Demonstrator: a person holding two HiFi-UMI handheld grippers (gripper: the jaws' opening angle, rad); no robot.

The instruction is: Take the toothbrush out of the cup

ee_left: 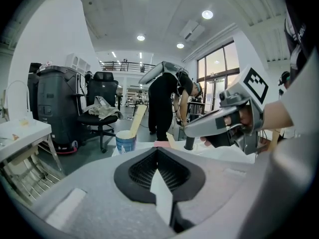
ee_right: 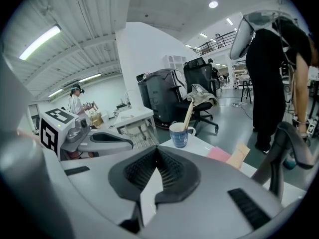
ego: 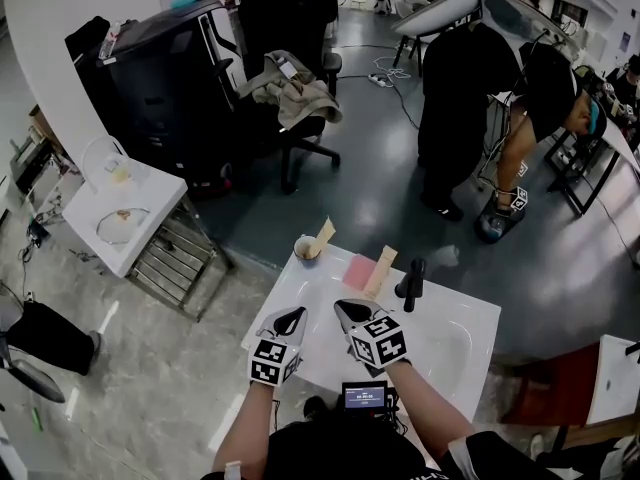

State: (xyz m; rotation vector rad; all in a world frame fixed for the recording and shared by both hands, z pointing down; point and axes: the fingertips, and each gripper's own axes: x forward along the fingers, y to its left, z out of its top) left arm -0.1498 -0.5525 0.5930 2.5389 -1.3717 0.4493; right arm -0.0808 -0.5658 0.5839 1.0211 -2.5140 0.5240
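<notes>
Blue cup [ee_right: 182,135] with white swirl, tan toothbrush [ee_right: 188,116], pink pad [ee_right: 219,154].

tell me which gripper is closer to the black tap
Right. The right gripper sits just left of the black tap; the left gripper is farther left.

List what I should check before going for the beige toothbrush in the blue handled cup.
1. Beige toothbrush leaning in the blue handled cup, top sticking out: ok.
2. Cup upright on the white basin top: ok.
3. Right gripper open for a grasp: not ok, jaws together, nothing held.
4. Left gripper free to steady the cup: ok, jaws together, empty.
5. Way to the cup clear: ok; the flat pink pad and black tap lie off to one side.
</notes>
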